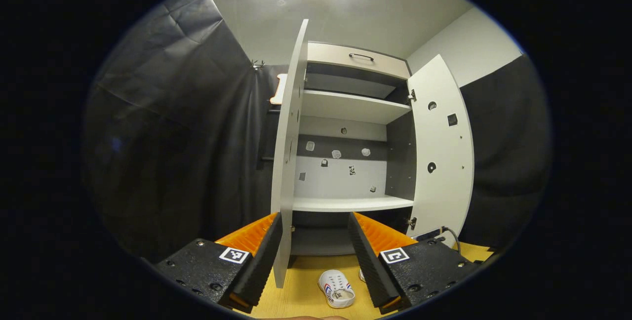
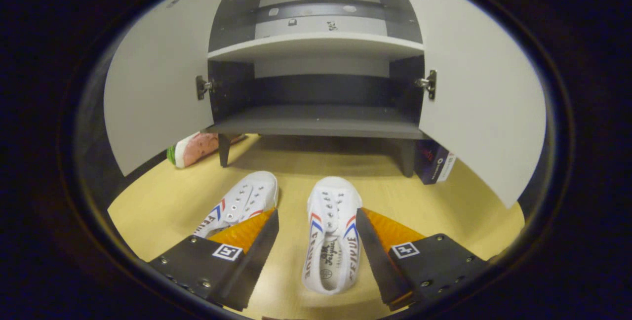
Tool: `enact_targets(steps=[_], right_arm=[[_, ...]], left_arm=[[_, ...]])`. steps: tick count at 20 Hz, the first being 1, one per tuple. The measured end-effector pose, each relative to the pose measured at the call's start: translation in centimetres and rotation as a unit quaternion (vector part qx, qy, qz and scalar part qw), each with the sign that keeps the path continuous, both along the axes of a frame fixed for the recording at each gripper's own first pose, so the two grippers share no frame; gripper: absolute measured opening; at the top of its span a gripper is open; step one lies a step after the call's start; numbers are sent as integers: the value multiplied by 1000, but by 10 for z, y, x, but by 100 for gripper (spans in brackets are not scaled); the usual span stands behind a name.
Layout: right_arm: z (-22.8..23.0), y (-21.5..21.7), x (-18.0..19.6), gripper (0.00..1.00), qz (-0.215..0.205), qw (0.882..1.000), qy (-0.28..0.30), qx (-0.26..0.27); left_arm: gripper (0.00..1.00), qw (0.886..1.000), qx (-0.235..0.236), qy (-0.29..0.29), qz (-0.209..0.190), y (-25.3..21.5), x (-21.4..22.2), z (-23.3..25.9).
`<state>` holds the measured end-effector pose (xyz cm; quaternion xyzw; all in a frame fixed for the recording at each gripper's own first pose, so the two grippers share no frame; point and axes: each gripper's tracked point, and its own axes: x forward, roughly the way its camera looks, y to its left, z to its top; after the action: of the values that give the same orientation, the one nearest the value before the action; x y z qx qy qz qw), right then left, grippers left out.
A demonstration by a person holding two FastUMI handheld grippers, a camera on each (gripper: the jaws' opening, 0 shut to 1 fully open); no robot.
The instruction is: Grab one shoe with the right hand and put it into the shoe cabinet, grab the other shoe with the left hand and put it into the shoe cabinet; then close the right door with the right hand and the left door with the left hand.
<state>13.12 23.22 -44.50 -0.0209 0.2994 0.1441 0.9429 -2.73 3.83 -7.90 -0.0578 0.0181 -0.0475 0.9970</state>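
Shoes first: there are two of them, both white with red and blue stripes, sitting on the yellow floor (image 2: 419, 196) in front of the cabinet (image 2: 316, 122). In the right gripper view, one shoe (image 2: 330, 233) lies right between the fingers of the right gripper (image 2: 316, 256), toe pointing to 12 o'clock toward the cabinet. The fingers are spread wide on either side of it and I can't see either one pressing on it, so it's released, not grasping anything. The second shoe (image 2: 242, 204) sits just beside the first, at about 10 o'clock from it, angled a bit, partly behind the gripper's left finger.

Cabinet has two doors, both swung open: the left door (image 2: 158, 83) and the right door (image 2: 484, 98). Inside, the bottom shelf (image 2: 316, 125) has no shoe on it, and there's a white shelf (image 2: 316, 43) above. At 9 o'clock under the left door there's a pink and green thing (image 2: 195, 148), can't tell what it is. At 3 o'clock by the cabinet leg stands one dark box (image 2: 434, 162).

In the left gripper view, the left gripper (image 1: 316, 256) is up higher, fingers wide apart with nothing between them, facing the cabinet. One drawer (image 1: 358, 58) with a handle runs across the top.
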Motion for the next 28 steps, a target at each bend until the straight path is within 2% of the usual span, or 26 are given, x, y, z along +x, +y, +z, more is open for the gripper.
enact_targets(steps=[1, 3, 6, 8, 9, 12, 13, 14, 15, 16, 17, 18, 19, 21, 24, 26, 28], right_arm=[[-9, 1, 2, 93, -4, 1000, 7, -8], [-22, 7, 4, 81, -6, 1000, 23, -11], [-39, 8, 7, 81, -13, 999, 36, -23], [-38, 2, 9, 80, -11, 999, 26, -44], [-40, 3, 7, 75, -1, 998, 20, -57], [-43, 6, 10, 77, -9, 996, -14, -84], [-39, -5, 15, 64, -21, 995, -24, -95], [-38, -5, 13, 52, -33, 996, -23, -85], [-37, -4, 13, 35, -36, 997, -18, -72], [-41, -3, 15, 35, -29, 997, -17, -69], [-42, 6, 16, 31, 4, 999, -20, -51], [-39, 8, 4, 17, -5, 1000, 6, -27], [-38, 9, 8, 2, -7, 1000, 17, -14], [-41, 6, 13, 1, -8, 999, 31, 37], [-31, 1, 7, 1, -14, 987, 59, 149], [-12, -6, 4, 0, -13, 983, 44, 180], [9, -10, -2, 1, -9, 980, 27, 198]], left_arm=[[81, 1000, -1, 1, -3, -1, 1, -3], [81, 1000, -1, 3, -8, -4, 2, -8], [82, 1000, 7, 9, -17, -9, 7, -16], [82, 1000, 14, 11, -19, -11, 11, -21], [82, 1000, 16, 12, -21, -12, 12, -22], [82, 999, 15, 19, -21, -14, 18, -27], [82, 999, 16, 22, -20, -15, 21, -29], [82, 999, 16, 26, -19, -16, 22, -31], [82, 999, 17, 29, -19, -17, 22, -32], [82, 999, 18, 31, -20, -18, 23, -33], [82, 999, 18, 32, -21, -20, 24, -32], [81, 999, 18, 32, -20, -21, 25, -31], [81, 999, 19, 31, -20, -24, 27, -29], [79, 999, 23, 28, -19, -28, 32, -24], [81, 999, 32, 12, -23, -42, 42, -10], [79, 999, 33, 1, -34, -58, 50, -3], [82, 998, 31, -7, -52, -78, 57, 2]])
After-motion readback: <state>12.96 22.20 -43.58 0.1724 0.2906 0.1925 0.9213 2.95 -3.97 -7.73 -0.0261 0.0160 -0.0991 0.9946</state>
